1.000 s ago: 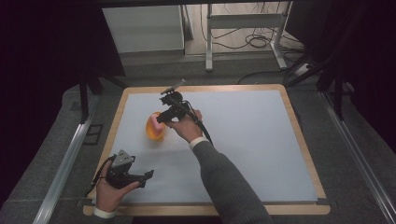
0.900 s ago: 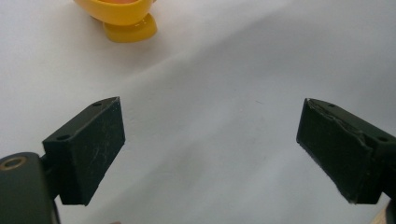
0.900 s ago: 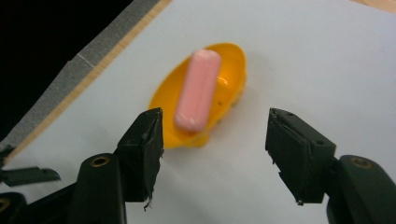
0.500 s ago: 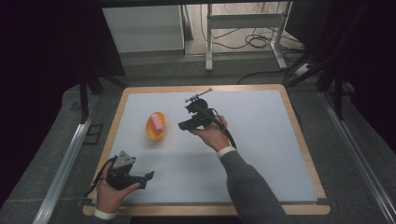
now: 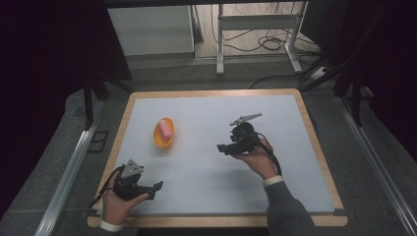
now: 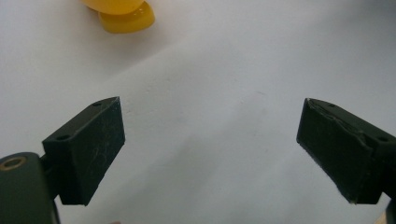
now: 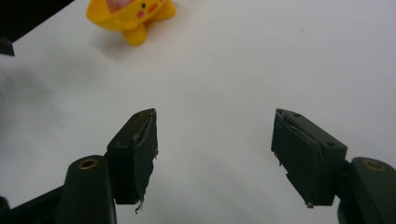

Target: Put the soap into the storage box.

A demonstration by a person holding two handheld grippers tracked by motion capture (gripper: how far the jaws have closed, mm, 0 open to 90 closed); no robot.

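Well left of right gripper [image 5: 222,147], yellow dish [image 5: 164,132]

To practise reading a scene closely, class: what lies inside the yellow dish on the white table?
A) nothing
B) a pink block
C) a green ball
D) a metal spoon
B: in the high view the yellow dish holds a pink block, and neither open gripper, left gripper nor right gripper, touches it.
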